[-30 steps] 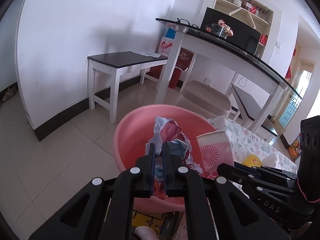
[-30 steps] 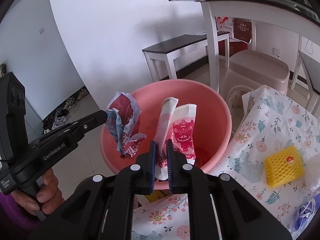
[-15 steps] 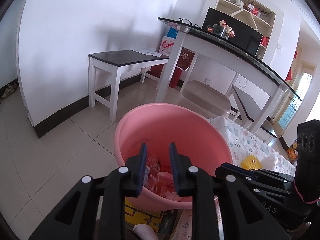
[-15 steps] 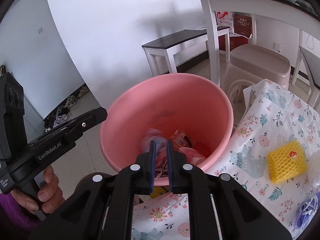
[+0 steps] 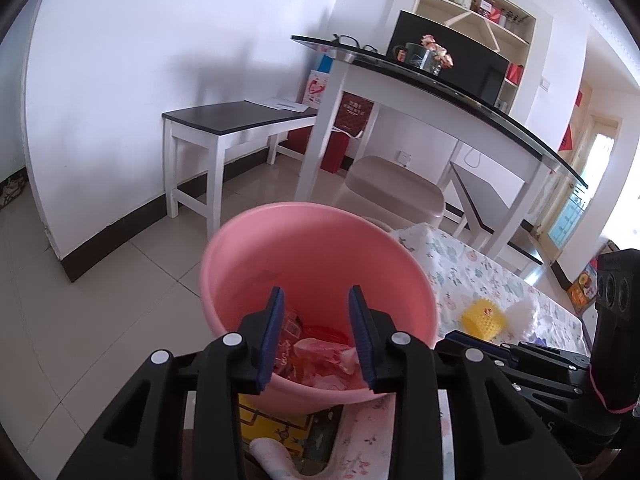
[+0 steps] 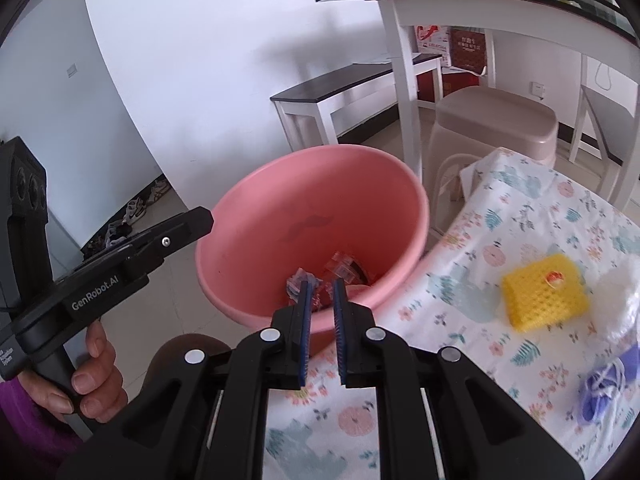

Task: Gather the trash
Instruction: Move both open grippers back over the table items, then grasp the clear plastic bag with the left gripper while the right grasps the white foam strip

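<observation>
crumpled glossy wrappers [image 5: 316, 354] now inside round pink basin [image 5: 320, 248]

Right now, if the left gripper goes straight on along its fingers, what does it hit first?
Probably the crumpled wrappers in the pink basin; the left gripper, jaws opening and empty, points into it. Depth is unclear.

The right gripper [image 6: 320, 294], jaws slightly parted and empty, hangs over the pink basin [image 6: 256, 208] holding what looks like crumpled wrappers [image 6: 340, 266].
</observation>
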Motion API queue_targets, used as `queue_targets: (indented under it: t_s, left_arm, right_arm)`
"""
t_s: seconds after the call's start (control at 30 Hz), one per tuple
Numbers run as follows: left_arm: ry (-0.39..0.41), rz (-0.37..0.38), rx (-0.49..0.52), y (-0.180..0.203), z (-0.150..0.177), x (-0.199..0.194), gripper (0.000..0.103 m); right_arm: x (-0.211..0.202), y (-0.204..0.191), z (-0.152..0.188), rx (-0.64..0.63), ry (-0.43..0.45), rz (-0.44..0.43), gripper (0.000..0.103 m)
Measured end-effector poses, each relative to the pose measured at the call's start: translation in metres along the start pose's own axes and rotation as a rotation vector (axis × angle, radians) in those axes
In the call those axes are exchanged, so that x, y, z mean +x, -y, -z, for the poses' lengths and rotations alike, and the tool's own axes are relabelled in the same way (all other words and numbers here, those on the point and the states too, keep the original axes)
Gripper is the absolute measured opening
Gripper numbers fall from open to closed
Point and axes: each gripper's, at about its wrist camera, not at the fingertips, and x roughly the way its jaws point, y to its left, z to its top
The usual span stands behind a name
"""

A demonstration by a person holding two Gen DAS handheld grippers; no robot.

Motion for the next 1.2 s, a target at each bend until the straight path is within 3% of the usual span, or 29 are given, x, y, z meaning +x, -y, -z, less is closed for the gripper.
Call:
queue_targets:
  t_s: [0.23,0.33,0.93,1.2]
  left_arm:
    - [-0.035,0.047,0.046,0.028,0.006,0.006,0.035]
    - [-0.049,0.072,0.078,0.044,0.009,0.009,0.035]
    - [-0.137,0.231,0.273,0.14,0.029,0.03,0.035]
    - [-0.193,0.348,0.363,0.199,0.035,0.048,0.035]
  right_arm:
    - [-0.026,0.019,0.017,0.031,0.008,0.049,0.013]
    - [-0.038,0.034,0.026,0.072,0.014,0.058,0.028]
    - [-0.114,0.14,0.083,0.319,0.095,0.248,0.028]
    - [-0.131,0.176,0.098,0.402,0.125,0.295,0.028]
